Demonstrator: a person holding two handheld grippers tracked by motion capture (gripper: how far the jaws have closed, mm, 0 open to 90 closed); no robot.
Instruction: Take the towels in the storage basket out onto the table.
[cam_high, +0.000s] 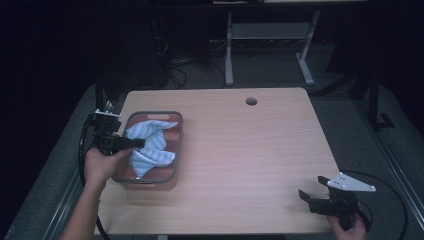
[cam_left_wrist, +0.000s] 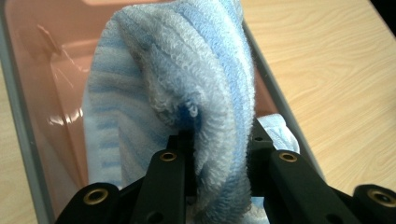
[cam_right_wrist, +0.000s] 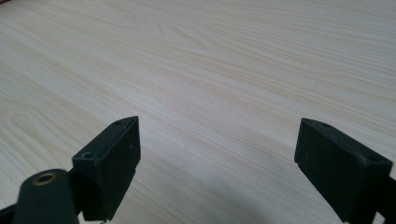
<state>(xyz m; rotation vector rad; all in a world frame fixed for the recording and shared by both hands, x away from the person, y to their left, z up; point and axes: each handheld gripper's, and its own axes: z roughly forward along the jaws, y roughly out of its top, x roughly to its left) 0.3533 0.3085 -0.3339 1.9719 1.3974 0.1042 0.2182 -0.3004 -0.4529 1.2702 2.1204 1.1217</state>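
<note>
A blue and white striped towel (cam_high: 149, 144) lies bunched in a pink bin with a grey rim (cam_high: 179, 134) on the left side of the wooden table (cam_high: 250, 150). My left gripper (cam_high: 139, 143) reaches in over the bin's left rim and is shut on a fold of the towel (cam_left_wrist: 205, 93); its jaws pinch the terry cloth between them (cam_left_wrist: 219, 140). My right gripper (cam_high: 313, 189) rests low near the table's front right corner, open, with bare table wood between its jaws (cam_right_wrist: 217, 154).
The bin's translucent pink wall (cam_left_wrist: 51, 84) and grey rim (cam_left_wrist: 18, 107) enclose the towel. A round cable hole (cam_high: 251, 101) sits near the table's far edge. Beyond the table stand a white desk frame (cam_high: 270, 35) and cables on a dark floor.
</note>
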